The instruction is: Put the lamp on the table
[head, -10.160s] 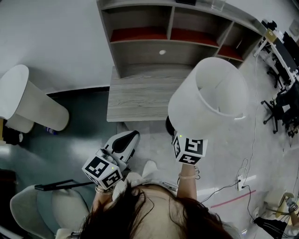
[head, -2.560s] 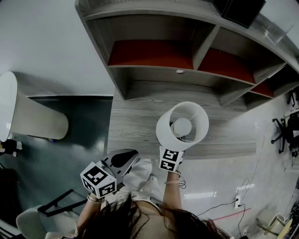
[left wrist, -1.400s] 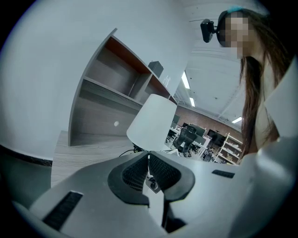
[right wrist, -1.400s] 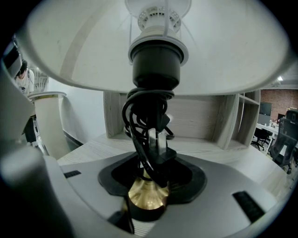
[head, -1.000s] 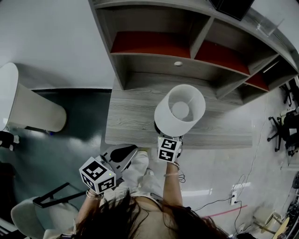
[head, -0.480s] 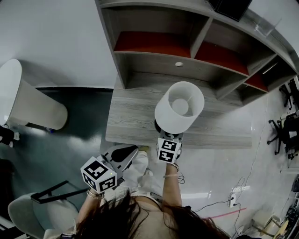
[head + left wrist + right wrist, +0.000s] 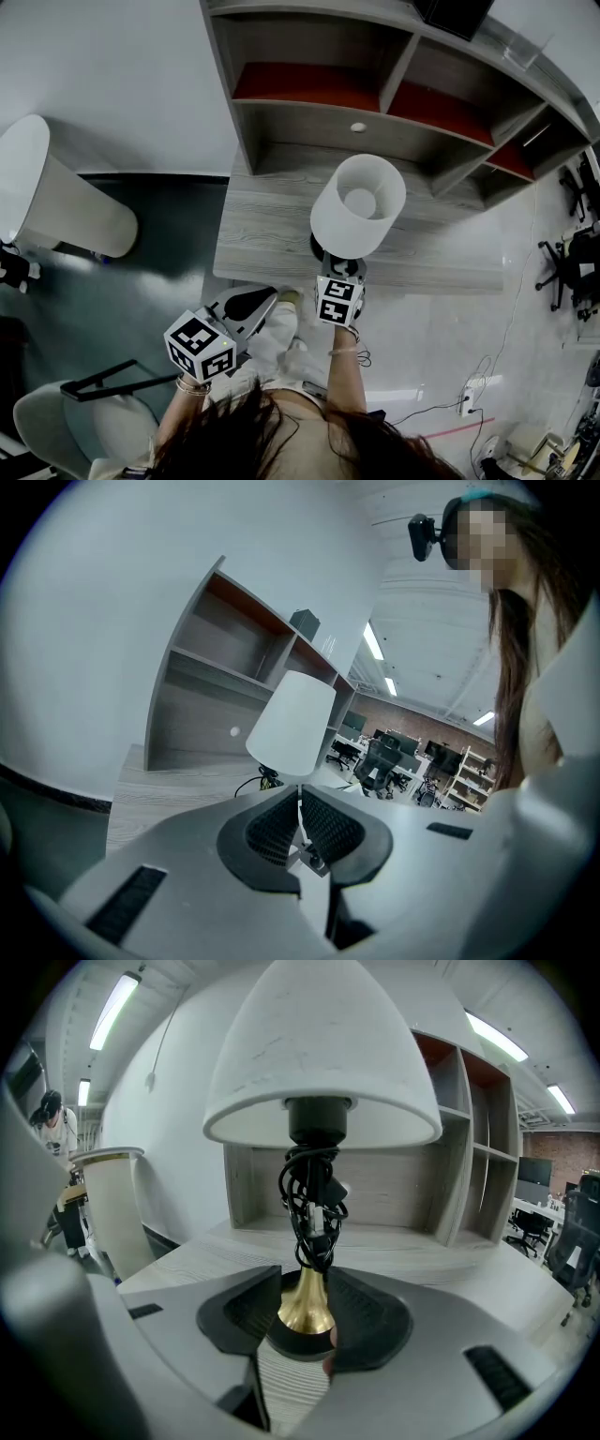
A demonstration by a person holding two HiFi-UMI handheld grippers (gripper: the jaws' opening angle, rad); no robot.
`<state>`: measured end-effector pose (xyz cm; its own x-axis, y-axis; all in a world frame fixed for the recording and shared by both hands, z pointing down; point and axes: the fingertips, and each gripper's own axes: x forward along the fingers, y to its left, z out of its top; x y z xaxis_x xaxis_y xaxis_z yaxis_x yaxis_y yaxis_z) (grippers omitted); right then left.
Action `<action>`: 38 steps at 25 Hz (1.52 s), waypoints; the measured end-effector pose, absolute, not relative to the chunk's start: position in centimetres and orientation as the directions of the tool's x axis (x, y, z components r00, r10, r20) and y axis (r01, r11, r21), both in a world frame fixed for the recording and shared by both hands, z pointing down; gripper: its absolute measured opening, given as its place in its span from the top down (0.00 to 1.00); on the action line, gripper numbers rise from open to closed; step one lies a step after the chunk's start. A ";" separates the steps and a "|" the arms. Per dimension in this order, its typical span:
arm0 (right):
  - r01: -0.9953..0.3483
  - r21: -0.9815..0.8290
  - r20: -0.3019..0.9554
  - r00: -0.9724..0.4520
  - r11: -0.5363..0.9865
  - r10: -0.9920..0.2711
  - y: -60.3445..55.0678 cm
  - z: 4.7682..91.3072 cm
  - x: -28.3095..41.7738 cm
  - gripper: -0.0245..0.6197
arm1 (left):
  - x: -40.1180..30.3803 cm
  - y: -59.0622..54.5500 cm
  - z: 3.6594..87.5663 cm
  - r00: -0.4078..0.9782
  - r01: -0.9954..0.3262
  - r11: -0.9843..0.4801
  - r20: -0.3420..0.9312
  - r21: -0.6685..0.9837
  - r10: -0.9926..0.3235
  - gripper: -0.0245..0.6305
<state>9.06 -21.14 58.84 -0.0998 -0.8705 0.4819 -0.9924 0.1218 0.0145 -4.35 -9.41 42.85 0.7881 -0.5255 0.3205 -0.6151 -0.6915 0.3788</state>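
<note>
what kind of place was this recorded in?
Most likely an open-plan office: office chairs and monitors in the background, long ceiling strip lights, and a wood-grain desk with a shelf unit, where the right gripper holds the lamp.

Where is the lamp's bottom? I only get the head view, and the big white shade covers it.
Observer: In the right gripper view the black base of the lamp rests on the wooden table.
Operator: Is something holding it?
Observer: Yes, the right gripper has its jaws closed on the brass stem, just above that base.
Operator: And the other one?
Observer: The left gripper has its jaws together, with nothing between them.
</note>
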 end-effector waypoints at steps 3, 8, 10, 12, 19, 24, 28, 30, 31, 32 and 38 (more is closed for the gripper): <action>-0.991 0.011 0.500 -0.109 0.132 -0.859 -20.5 59.1 9.2 0.72 | -4.3 -8.8 42.5 0.785 -0.619 -0.690 0.310 0.375 -0.536 0.93; -0.986 0.023 0.519 -0.127 0.163 -0.845 -19.2 59.4 8.8 0.72 | -4.8 -7.7 42.2 0.772 -0.635 -0.677 0.298 0.371 -0.561 0.93; -0.984 0.035 0.516 -0.130 0.173 -0.847 -18.8 59.2 8.8 0.73 | -4.8 -7.3 42.0 0.772 -0.636 -0.677 0.289 0.370 -0.567 0.93; -0.983 0.040 0.521 -0.131 0.178 -0.843 -18.3 59.2 9.0 0.74 | -4.5 -6.6 41.8 0.775 -0.632 -0.682 0.282 0.368 -0.566 0.93; -0.982 0.057 0.510 -0.125 0.179 -0.851 -17.2 58.3 9.5 0.78 | -3.6 -4.4 41.5 0.784 -0.620 -0.696 0.261 0.362 -0.563 0.93; -0.983 0.067 0.501 -0.114 0.170 -0.858 -16.3 57.5 9.9 0.81 | -3.6 -3.1 41.3 0.781 -0.624 -0.698 0.260 0.352 -0.567 0.93; -0.984 0.076 0.487 -0.104 0.160 -0.867 -15.7 57.0 10.2 0.86 | -3.7 -2.2 40.9 0.774 -0.633 -0.696 0.256 0.339 -0.579 0.93; -0.982 0.089 0.474 -0.103 0.164 -0.874 -15.3 56.5 10.2 0.87 | -3.7 -1.7 40.8 0.770 -0.637 -0.694 0.253 0.336 -0.585 0.93; -0.981 0.093 0.469 -0.105 0.167 -0.877 -15.1 56.3 10.2 0.88 | -3.7 -1.4 40.8 0.769 -0.638 -0.693 0.252 0.334 -0.587 0.93; -0.981 0.095 0.465 -0.108 0.171 -0.878 -14.8 56.1 10.1 0.88 | -3.7 -1.1 40.8 0.769 -0.639 -0.694 0.251 0.331 -0.588 0.93; -0.980 0.068 0.442 -0.138 0.186 -0.886 -13.5 54.9 10.3 0.88 | -2.9 0.1 40.3 0.777 -0.628 -0.708 0.226 0.323 -0.587 0.93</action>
<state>10.31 -13.52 54.92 -0.1377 -0.8862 0.4424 -0.9801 0.1863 0.0682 -2.94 0.09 40.34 0.7775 -0.5869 0.2260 -0.6282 -0.7078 0.3230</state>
